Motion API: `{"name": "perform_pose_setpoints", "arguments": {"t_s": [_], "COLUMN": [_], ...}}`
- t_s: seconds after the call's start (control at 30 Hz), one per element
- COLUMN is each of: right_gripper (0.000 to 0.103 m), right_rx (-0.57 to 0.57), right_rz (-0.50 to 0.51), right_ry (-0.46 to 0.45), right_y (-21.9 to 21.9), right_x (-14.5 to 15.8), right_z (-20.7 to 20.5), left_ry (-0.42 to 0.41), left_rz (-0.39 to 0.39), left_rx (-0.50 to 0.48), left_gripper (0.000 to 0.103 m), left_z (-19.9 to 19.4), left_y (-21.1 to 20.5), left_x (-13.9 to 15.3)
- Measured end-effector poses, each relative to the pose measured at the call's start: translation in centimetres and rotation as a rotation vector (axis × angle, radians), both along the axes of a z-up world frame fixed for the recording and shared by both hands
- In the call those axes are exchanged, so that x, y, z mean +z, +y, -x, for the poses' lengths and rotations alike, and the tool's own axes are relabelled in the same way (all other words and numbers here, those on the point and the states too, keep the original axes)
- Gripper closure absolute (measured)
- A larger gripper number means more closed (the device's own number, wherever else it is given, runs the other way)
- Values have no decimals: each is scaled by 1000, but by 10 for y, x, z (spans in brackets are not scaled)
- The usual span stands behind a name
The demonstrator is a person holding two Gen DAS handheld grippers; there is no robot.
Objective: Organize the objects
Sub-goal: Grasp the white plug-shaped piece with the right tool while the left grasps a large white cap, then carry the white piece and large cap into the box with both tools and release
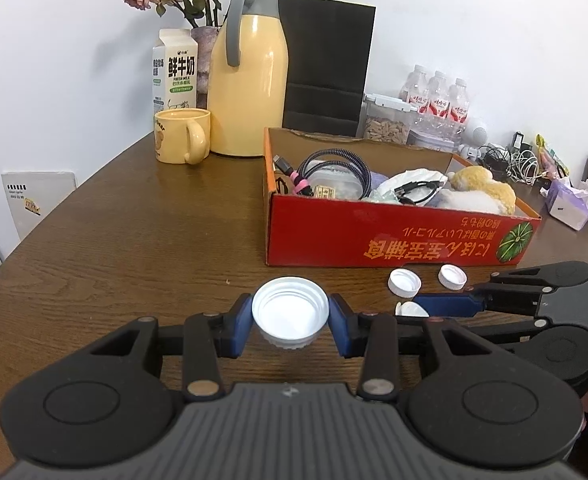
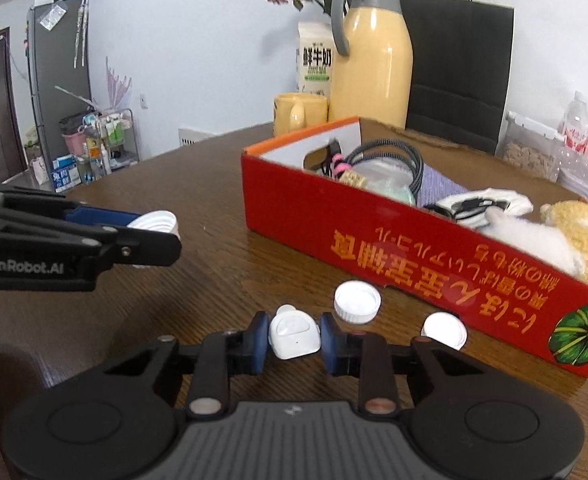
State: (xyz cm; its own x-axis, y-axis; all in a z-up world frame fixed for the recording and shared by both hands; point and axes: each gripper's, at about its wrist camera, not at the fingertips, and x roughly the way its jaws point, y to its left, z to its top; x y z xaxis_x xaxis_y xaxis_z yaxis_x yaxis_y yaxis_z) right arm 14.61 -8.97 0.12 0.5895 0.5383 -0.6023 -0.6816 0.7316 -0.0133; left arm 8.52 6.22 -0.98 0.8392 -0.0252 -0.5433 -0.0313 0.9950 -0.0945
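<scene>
— Holding what, on the left?
— Clamping a large white cap (image 1: 290,313), open side up, between the blue pads (image 1: 242,320) of the left gripper (image 1: 289,322); hovering just above the wooden table (image 1: 133,240), in front of the red box (image 1: 398,240).
— And on the right?
— Pinching a small white flip-top cap (image 2: 295,337) in the right gripper (image 2: 294,338), pads pressing on both sides. Sitting low over the table; touching it or not, cannot tell.
— Lying loose nearby?
— Two more white caps, resting on the table just in front of the box's near wall: one open side up (image 2: 357,303), the other tilted on its edge (image 2: 444,330). Both apart from the right gripper, off to its right.
— Filling the box?
— A coiled braided cable (image 1: 334,168), a white cloth (image 1: 410,184), a yellow-and-white plush toy (image 1: 482,192), other small bits too jumbled for telling apart.
— Standing behind?
— A yellow mug (image 1: 181,136), a yellow thermos jug (image 1: 249,80), a milk carton (image 1: 175,72), a vase of dried roses (image 1: 205,36), a black paper bag (image 1: 326,64). Further right, bottled water (image 1: 438,100), a clear container of grain (image 1: 388,120), tangled chargers (image 1: 514,160).
</scene>
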Motion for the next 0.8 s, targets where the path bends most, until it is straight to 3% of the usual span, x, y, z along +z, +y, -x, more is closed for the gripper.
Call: {"name": "perform_pose_setpoints", "arguments": {"t_s": [0.3,0.6,0.8], "right_gripper": [77,77,77], "right_rx": [-57,-192,-262], "right_rz": [-49,-87,-107], "right_ry": [-130,-217,-234], "right_y": [-20,-37,-40], "right_x": [36,64,66], "right_z": [-7,-59,-89], "left_ry": [-88,-194,-207], "left_rz": [-14,-19,-20], "left_rx": [-8,-12,-11], "left_gripper": [62,62,62], "left_z": [-14,-56,-96], "left_y": [-5,-18,-31], "left_x": [26,57,64]}}
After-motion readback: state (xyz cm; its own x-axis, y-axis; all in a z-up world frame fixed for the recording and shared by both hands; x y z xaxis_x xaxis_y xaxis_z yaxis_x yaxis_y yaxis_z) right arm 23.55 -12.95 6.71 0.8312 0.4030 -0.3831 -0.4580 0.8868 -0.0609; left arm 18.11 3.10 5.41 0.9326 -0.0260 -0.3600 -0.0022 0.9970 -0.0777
